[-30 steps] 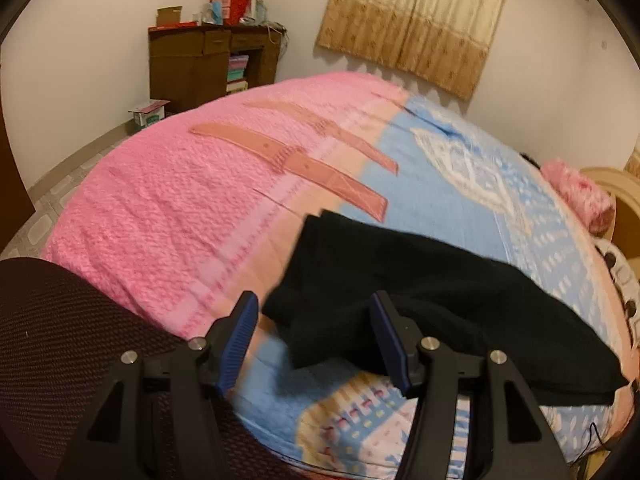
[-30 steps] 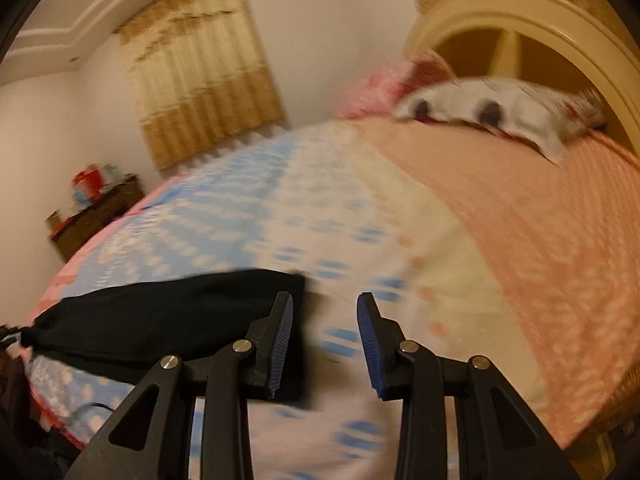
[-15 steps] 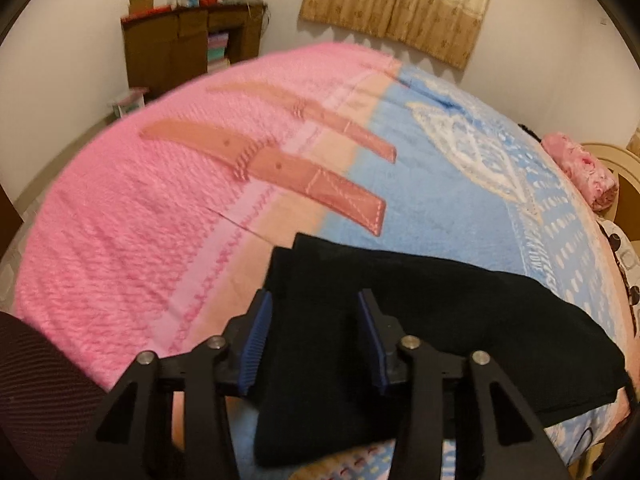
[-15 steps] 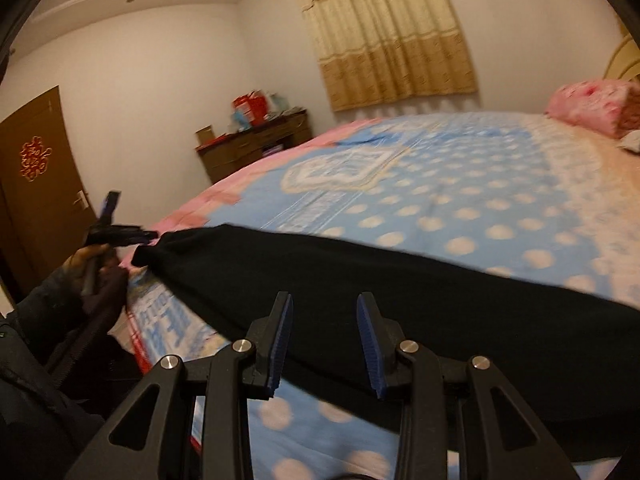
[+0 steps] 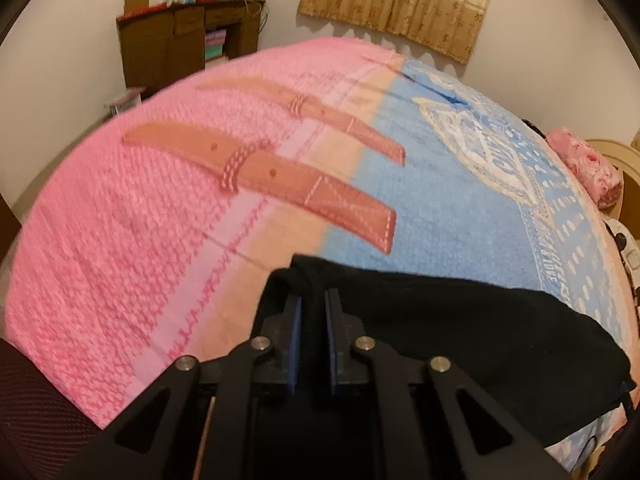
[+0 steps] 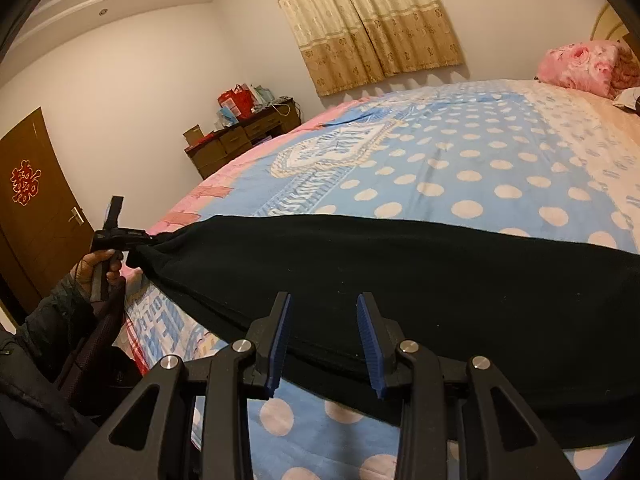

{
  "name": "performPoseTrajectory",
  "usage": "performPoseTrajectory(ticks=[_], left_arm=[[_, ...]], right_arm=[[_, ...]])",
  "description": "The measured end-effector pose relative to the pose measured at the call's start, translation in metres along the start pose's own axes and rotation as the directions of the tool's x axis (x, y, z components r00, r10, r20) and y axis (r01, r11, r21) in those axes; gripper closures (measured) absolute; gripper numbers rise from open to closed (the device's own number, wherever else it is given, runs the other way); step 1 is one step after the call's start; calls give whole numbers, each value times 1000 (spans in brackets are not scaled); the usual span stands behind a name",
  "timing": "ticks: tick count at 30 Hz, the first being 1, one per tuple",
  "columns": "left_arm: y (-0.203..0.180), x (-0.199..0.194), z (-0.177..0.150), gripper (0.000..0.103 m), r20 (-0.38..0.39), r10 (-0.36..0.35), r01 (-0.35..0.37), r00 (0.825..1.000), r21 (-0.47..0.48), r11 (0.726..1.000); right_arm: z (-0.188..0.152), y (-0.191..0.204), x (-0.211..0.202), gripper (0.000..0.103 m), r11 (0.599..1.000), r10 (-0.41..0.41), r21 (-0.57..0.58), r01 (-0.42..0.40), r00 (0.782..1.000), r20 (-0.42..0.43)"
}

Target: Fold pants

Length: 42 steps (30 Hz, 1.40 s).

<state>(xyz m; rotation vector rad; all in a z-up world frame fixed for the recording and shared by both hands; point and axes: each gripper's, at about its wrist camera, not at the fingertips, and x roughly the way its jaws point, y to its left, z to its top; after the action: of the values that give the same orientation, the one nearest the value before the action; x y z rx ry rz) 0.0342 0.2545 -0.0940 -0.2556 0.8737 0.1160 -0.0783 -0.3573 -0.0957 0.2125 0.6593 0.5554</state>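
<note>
Since the earlier frames the left gripper (image 5: pixel 312 312) had slid forward over the black pants (image 5: pixel 460 320) and drawn its two blue pads together; they now pinched a raised fold at the garment's left end. The right gripper (image 6: pixel 324 320) had swung from the headboard side round to face along the bed, its pads keeping the same moderate spread; they stood apart over the near edge of the pants (image 6: pixel 400 280) with cloth lying beneath the gap, not pressed.

There was one pair of pants, two grippers, and one hand (image 6: pixel 98 268) visible, holding the left gripper (image 6: pixel 120 236) at the far-left end in the right wrist view. One pink pillow (image 6: pixel 580 64), one curtain (image 6: pixel 368 20), one wooden cabinet (image 6: pixel 240 140) and one door (image 6: pixel 36 208) showed.

The pants lay flat along the near edge of the bedspread (image 6: pixel 460 168), their long axis running left to right, one end at the left gripper, the other out of frame right.
</note>
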Motion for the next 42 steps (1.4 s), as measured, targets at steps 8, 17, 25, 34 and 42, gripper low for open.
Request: performPoseTrajectory(ticks=[8, 17, 25, 34, 42], left_arm=[[11, 24, 30, 91, 14, 1, -1, 1000, -6, 1000], [14, -2, 11, 45, 72, 110, -110, 991, 0, 994], [-22, -48, -21, 43, 161, 66, -78, 985, 70, 995], [-44, -6, -46, 43, 10, 126, -126, 992, 157, 980], [-86, -30, -56, 43, 8, 43, -44, 999, 195, 980]], right_arm=[[-4, 12, 17, 68, 998, 10, -58, -12, 999, -39], [-9, 38, 26, 55, 987, 20, -156, -31, 997, -76], [0, 81, 53, 54, 961, 63, -263, -81, 995, -79], [-14, 78, 92, 54, 977, 64, -188, -99, 981, -182], [-18, 47, 36, 54, 993, -5, -120, -9, 993, -117]])
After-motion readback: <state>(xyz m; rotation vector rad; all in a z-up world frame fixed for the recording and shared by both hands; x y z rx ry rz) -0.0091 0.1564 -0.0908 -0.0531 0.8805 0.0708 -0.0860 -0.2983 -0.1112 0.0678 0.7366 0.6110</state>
